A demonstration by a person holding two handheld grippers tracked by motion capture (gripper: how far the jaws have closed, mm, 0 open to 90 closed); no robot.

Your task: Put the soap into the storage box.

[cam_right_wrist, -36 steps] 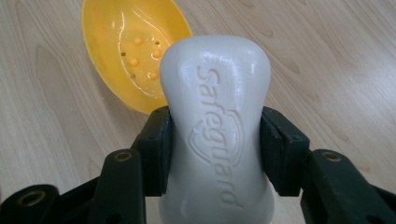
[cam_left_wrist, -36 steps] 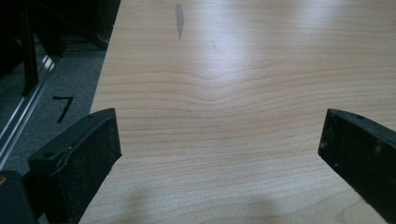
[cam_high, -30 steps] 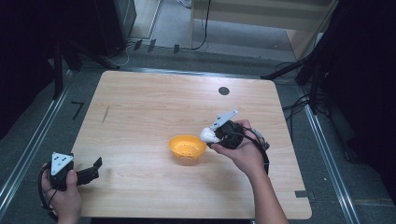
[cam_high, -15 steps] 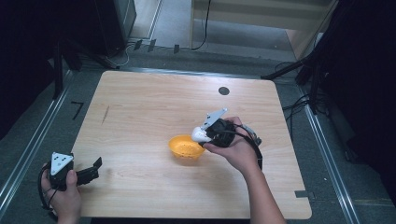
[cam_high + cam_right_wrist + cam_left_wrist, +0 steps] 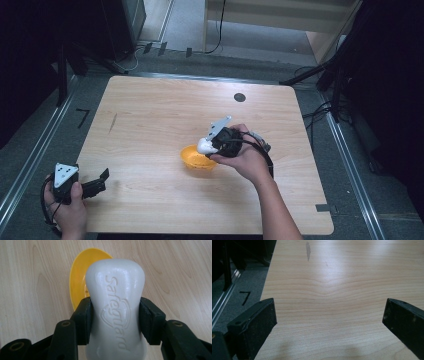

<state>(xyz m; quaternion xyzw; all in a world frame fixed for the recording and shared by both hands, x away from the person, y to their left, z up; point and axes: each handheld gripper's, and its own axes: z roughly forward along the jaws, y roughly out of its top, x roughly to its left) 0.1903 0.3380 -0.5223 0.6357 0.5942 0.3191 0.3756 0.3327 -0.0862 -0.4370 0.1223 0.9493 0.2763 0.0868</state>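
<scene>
Right gripper: your jaws are clamped on the soap, one black pad pressed flat against each narrow side at the bar's waist. In the high view this gripper sits just right of frame centre, with the soap at its tip over the right rim of the dish.

Soap: off-white bar, smooth and slightly glossy, rounded ends, pinched at the middle, with "Safeguard" and a shield outline embossed along its face.

Dish: yellow plastic, shallow, oval, thin-rimmed; it lies on the table behind the soap, upper centre of the right gripper view, with small holes in its floor.

Left gripper: your jaws stand wide apart, holding and touching nothing, bare wood between them. The pads are matte black, blocky and scuffed. In the high view it rests at the lower left table edge.

Table: pale wood, fine wavy grain, rounded corners.
</scene>
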